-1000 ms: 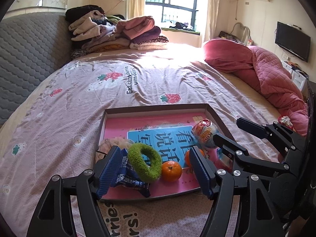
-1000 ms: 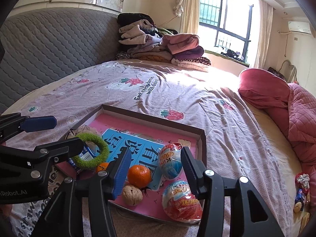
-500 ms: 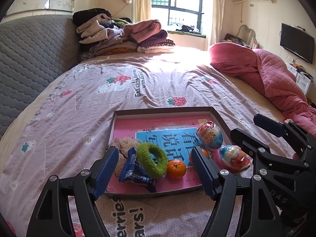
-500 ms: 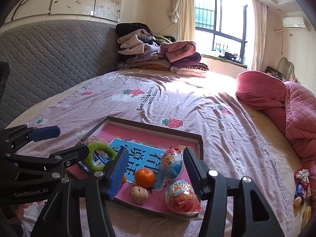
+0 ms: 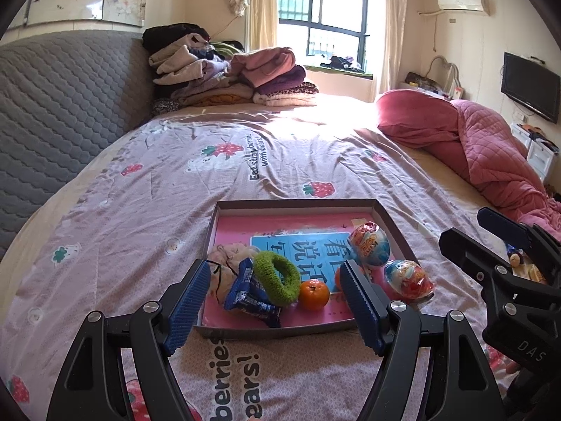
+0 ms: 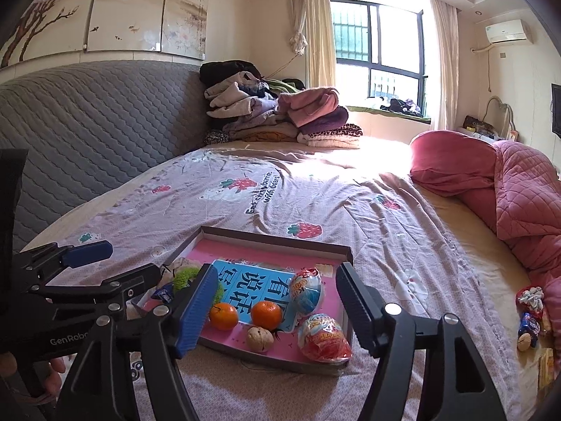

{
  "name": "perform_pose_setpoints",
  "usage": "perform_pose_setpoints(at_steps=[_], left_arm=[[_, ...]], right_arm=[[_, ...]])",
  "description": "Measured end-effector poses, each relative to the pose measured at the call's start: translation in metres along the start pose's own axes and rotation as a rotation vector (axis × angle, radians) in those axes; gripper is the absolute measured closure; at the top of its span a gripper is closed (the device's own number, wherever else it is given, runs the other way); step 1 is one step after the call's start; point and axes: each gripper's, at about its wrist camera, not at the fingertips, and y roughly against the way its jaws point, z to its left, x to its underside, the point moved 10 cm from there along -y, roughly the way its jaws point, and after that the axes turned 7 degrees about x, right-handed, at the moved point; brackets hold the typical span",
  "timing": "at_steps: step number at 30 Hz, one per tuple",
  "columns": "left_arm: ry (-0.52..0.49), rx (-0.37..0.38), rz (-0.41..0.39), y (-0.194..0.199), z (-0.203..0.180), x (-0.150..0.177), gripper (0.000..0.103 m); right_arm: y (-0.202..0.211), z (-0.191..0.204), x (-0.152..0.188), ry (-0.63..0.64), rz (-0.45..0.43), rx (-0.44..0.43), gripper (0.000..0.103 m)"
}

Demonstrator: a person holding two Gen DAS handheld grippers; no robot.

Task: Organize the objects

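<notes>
Tray point(image 5: 396, 226) of shallow cardboard sits on the bedspread point(image 5: 280, 161), light but floppy, best gripped at opposite rims. Foil eggs point(image 6: 324, 333) look crushable; tangerines point(image 6: 266, 312) roll. Left gripper point(image 5: 275, 301) gapes empty; right gripper point(image 6: 277, 301) is opening, nothing between.

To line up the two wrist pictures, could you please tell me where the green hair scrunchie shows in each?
Left wrist view: green hair scrunchie lies in plain sight, low centre, between the jaws.
Right wrist view: scrunchie is lower left, mostly hidden behind the jaw.
Shared landmark: the blue book in the tray.
</notes>
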Motion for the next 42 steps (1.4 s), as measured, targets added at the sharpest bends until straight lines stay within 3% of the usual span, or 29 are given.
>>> perform_pose_setpoints(at_steps=[7, 28, 42], left_arm=[[0.001, -0.004, -0.009, 0.015, 0.0, 0.005, 0.026], [0.037, -0.003, -0.038, 0.041, 0.006, 0.027, 0.026], [0.038, -0.032, -0.02, 0.037, 0.015, 0.038, 0.026]], right_arm=[[0.02, -0.005, -0.002, -0.024, -0.023, 0.015, 0.033], [0.042, -0.008, 0.025, -0.052, 0.016, 0.044, 0.033], [0.041, 0.003, 0.029, -0.036, 0.024, 0.041, 0.033]])
